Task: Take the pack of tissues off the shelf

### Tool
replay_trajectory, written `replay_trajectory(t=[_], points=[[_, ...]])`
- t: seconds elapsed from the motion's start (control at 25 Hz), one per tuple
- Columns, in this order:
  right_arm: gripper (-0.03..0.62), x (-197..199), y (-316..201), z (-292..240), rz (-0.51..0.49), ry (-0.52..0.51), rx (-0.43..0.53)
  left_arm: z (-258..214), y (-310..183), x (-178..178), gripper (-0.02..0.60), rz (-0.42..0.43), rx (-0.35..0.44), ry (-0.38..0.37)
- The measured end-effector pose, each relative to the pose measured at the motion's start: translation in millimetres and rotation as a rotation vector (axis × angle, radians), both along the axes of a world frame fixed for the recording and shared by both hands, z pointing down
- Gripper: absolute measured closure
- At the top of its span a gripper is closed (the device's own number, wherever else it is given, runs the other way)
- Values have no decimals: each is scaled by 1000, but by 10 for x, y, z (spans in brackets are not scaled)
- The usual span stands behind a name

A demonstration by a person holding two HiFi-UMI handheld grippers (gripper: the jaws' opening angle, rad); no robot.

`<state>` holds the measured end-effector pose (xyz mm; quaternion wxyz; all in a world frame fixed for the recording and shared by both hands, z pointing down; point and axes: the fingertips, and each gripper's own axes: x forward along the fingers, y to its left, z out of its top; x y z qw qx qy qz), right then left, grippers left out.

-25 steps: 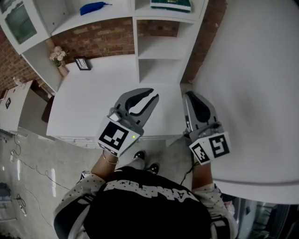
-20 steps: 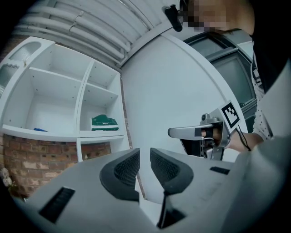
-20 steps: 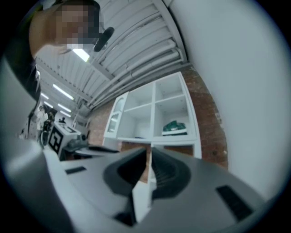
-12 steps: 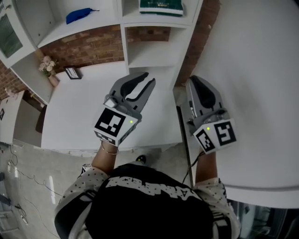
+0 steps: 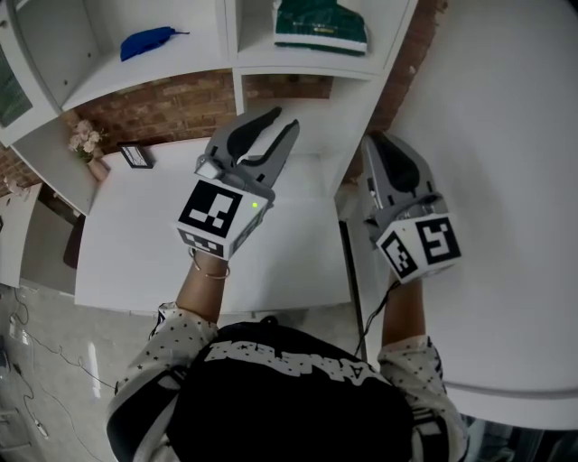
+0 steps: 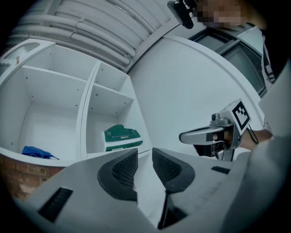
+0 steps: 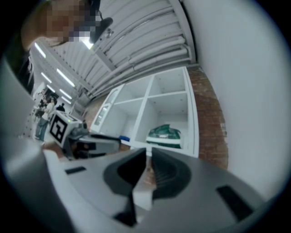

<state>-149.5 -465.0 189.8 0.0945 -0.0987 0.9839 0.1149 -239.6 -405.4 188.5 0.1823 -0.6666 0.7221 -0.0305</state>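
Observation:
The pack of tissues [image 5: 321, 24], green and white, lies in the right compartment of the white shelf [image 5: 298, 63]; it also shows in the left gripper view [image 6: 122, 138] and in the right gripper view [image 7: 165, 135]. My left gripper [image 5: 282, 122] is raised over the white desk and points towards the shelf, short of the pack. Its jaws have just been opening and are apart with nothing between them [image 6: 144, 160]. My right gripper [image 5: 375, 144] is held up beside it, to the right, shut and empty [image 7: 149, 160].
A blue object [image 5: 147, 41] lies in the left shelf compartment. A small vase of flowers [image 5: 83, 144] and a picture frame [image 5: 137, 155] stand at the far left of the white desk [image 5: 289, 262]. A brick wall [image 5: 163, 99] runs behind. A white curved wall [image 5: 506, 135] fills the right.
Both grippers have risen and moved forward towards the shelf. The left jaws stand wider apart than before. The right jaws stay together.

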Motion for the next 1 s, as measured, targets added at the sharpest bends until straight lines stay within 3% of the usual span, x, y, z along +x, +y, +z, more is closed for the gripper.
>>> replay_trajectory(t=[0.72,1.0], points=[[476,-676,-762,-766,127,-14,44,-583,-527,-902,399,-128,1,-5],[462,-912,-1036,-822,190,58,45,-605,-782,-1060,377,-167,-76,14]])
